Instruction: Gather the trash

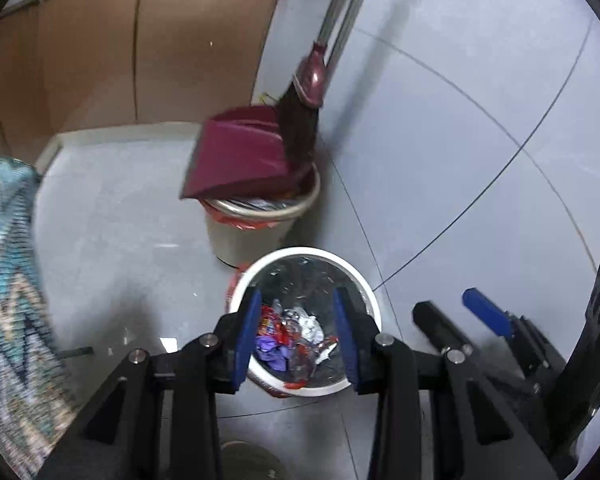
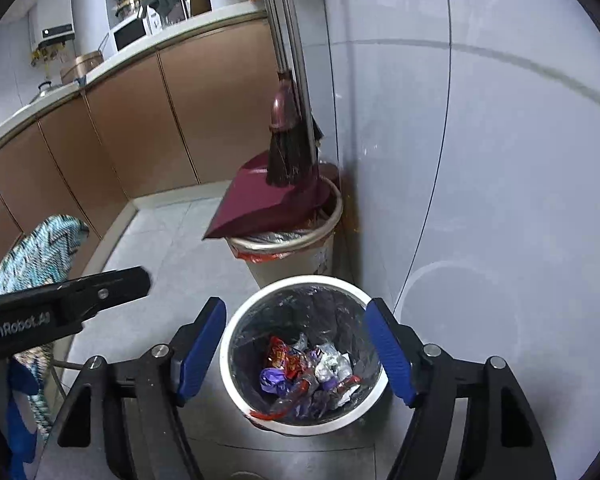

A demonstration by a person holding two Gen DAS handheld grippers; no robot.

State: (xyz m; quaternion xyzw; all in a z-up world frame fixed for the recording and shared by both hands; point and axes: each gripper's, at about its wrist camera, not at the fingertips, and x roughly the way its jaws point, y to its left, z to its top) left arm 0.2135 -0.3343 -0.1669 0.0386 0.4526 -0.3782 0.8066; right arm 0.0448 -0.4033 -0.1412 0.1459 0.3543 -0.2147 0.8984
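Note:
A small white trash bin (image 1: 364, 280) with a dark liner stands on the floor; it also shows in the right wrist view (image 2: 236, 320). Crumpled wrappers (image 1: 296, 340), red, purple and silver, lie in its bottom, also in the right wrist view (image 2: 308, 372). My left gripper (image 1: 296, 336) is open and empty above the bin's mouth. My right gripper (image 2: 296, 348) is open wide and empty above the same bin; it also shows at the right of the left wrist view (image 1: 452, 320). The left gripper shows at the left of the right wrist view (image 2: 100, 292).
A taller beige bin (image 1: 252, 232) with a red liner stands behind, against the wall (image 2: 480, 160). A maroon dustpan (image 1: 240, 156) and a broom (image 1: 300, 120) rest on it. Brown cabinets (image 2: 120, 128) run along the left. A teal patterned cloth (image 1: 8, 280) hangs at the left.

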